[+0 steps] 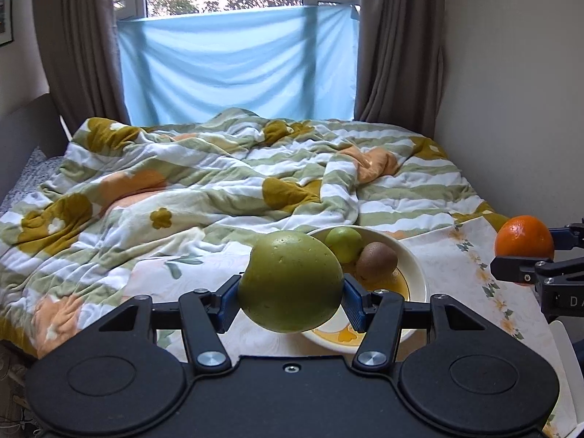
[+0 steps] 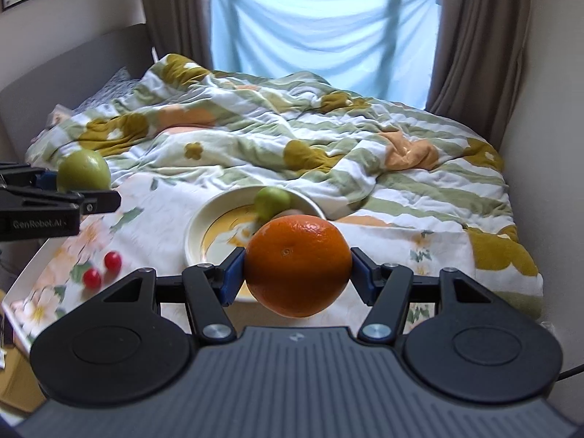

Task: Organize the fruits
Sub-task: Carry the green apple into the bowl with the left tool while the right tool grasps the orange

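My left gripper [image 1: 290,301] is shut on a large green apple [image 1: 291,280] and holds it in the air just in front of a cream bowl [image 1: 416,273]. Inside the bowl lie a smaller green fruit [image 1: 345,244] and a brown kiwi [image 1: 376,261]. My right gripper [image 2: 297,275] is shut on an orange [image 2: 297,264], raised near the bowl [image 2: 197,230]; the small green fruit [image 2: 272,200] peeks over the orange. Each gripper shows in the other's view: the orange [image 1: 525,235] at the right edge, the apple [image 2: 84,175] at the left.
The bowl stands on a table with a flowered cloth [image 2: 146,197]. Two small red fruits [image 2: 102,268] lie on the cloth at the left. Behind the table is a bed with a rumpled striped quilt [image 1: 219,182], curtains and a window. A wall runs close on the right.
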A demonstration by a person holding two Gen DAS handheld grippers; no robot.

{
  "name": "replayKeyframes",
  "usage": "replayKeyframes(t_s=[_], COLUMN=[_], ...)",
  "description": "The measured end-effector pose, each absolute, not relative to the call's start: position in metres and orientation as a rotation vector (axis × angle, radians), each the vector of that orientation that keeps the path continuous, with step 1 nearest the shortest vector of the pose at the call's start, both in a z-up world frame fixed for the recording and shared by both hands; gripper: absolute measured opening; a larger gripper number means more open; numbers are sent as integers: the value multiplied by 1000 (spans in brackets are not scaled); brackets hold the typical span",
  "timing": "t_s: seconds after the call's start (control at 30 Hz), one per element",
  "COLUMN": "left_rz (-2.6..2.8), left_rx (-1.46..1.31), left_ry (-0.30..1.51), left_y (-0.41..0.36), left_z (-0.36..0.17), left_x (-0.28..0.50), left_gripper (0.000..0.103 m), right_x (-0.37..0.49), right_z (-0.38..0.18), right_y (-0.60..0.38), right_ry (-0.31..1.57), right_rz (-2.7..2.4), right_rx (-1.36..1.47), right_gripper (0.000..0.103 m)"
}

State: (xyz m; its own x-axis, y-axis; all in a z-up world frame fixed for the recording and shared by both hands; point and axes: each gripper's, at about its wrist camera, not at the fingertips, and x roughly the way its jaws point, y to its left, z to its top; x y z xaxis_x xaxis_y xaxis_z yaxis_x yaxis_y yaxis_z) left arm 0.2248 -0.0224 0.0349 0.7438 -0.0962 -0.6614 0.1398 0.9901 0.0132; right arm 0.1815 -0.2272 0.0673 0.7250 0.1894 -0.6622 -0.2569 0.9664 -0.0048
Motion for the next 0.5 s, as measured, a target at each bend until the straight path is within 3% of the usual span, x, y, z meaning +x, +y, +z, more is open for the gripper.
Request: replayKeyframes(t_s=[0.5], left_rz=[-274], left_rx=[143], left_ry=[867], left_y=[-41], left_z=[-33], left_x=[333], left_gripper=[61], right_x=[256], right_z=[28], right_y=[-228], right_ry=[802], right_rz=[149], right_rx=[-40], right_gripper=[75])
